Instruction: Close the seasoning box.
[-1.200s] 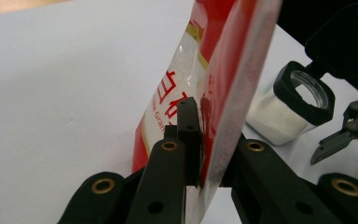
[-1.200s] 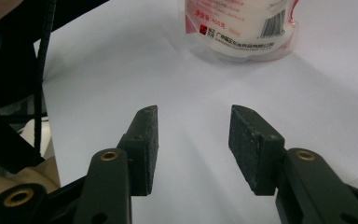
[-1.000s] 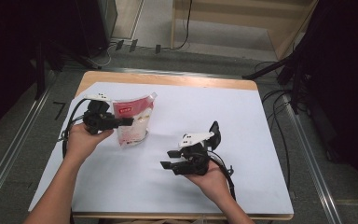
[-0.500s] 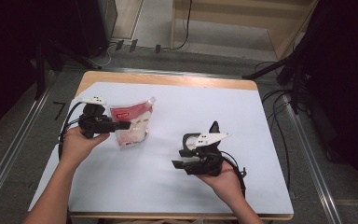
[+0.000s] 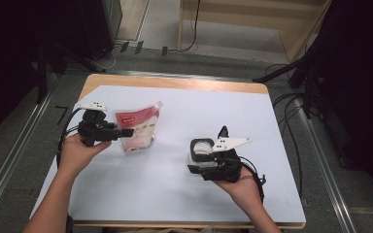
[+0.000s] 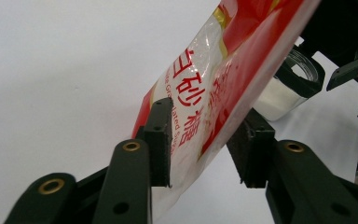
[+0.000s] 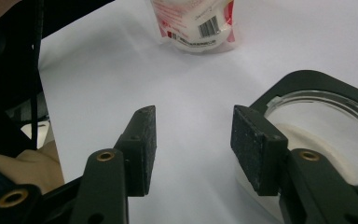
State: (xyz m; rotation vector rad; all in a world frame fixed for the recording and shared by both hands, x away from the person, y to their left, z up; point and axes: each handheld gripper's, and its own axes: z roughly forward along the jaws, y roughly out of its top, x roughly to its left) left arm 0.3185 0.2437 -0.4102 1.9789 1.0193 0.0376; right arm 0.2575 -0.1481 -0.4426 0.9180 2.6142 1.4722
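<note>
High view, sugar pouch (image 5: 137, 127) far from table (image 5: 281, 194) edges, jar (image 5: 201, 149) mid-table

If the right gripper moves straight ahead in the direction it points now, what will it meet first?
Probably the sugar pouch. In the right gripper view, the right gripper has open jaws over bare white table, and the pouch lies ahead, slightly off centre. The glass jar sits beside its right jaw, not in line. Depth is uncertain.

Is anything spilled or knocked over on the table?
Nothing looks spilled on the white table. The red-and-white plastic bag of sugar lies flat, tilted askew between the left gripper's jaws, which have just been opening. The glass jar in its black holder stands upright beside the right gripper.
</note>
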